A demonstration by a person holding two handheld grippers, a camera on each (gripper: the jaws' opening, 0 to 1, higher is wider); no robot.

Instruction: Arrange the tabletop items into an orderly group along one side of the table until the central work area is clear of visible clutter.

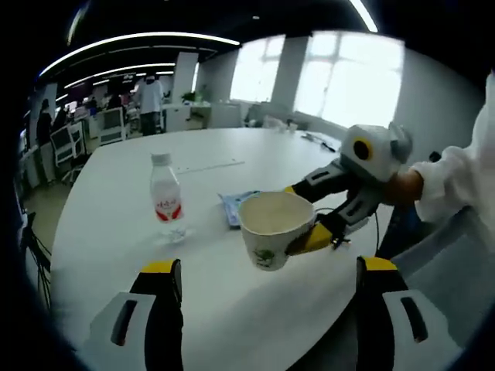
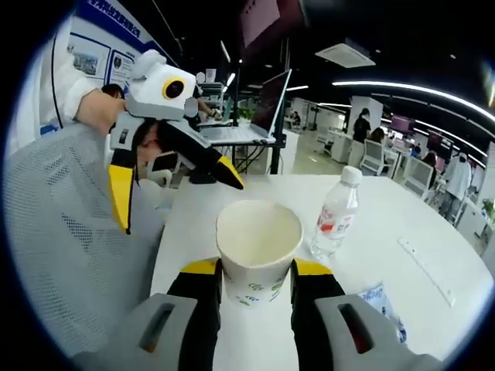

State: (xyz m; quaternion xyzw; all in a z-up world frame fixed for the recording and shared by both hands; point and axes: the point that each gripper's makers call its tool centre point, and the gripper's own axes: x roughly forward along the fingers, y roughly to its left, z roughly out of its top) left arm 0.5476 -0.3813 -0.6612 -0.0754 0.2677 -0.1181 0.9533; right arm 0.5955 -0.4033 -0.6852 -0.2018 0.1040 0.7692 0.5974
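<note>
A white paper cup (image 1: pixel 272 228) (image 2: pixel 257 239) with a green print stands out over the white table (image 1: pixel 116 232), and my right gripper (image 2: pixel 257 270) is shut on its sides. In the left gripper view the right gripper (image 1: pixel 302 215) reaches in from the right with the cup in it. I cannot tell whether the cup's base touches the table. My left gripper (image 1: pixel 268 278) is open and holds nothing, with the cup just ahead of its jaws. It appears as the left gripper (image 2: pixel 174 189) in the right gripper view. A small water bottle (image 1: pixel 165 199) (image 2: pixel 336 212) stands upright beside a blue packet (image 1: pixel 232 205) (image 2: pixel 383 297).
A grey mesh chair back (image 2: pixel 69 232) is close to the table's edge. An open laptop (image 2: pixel 263 108) sits at the far end. A long white strip (image 1: pixel 209 165) (image 2: pixel 425 270) lies on the table. Desks, chairs and people fill the office behind.
</note>
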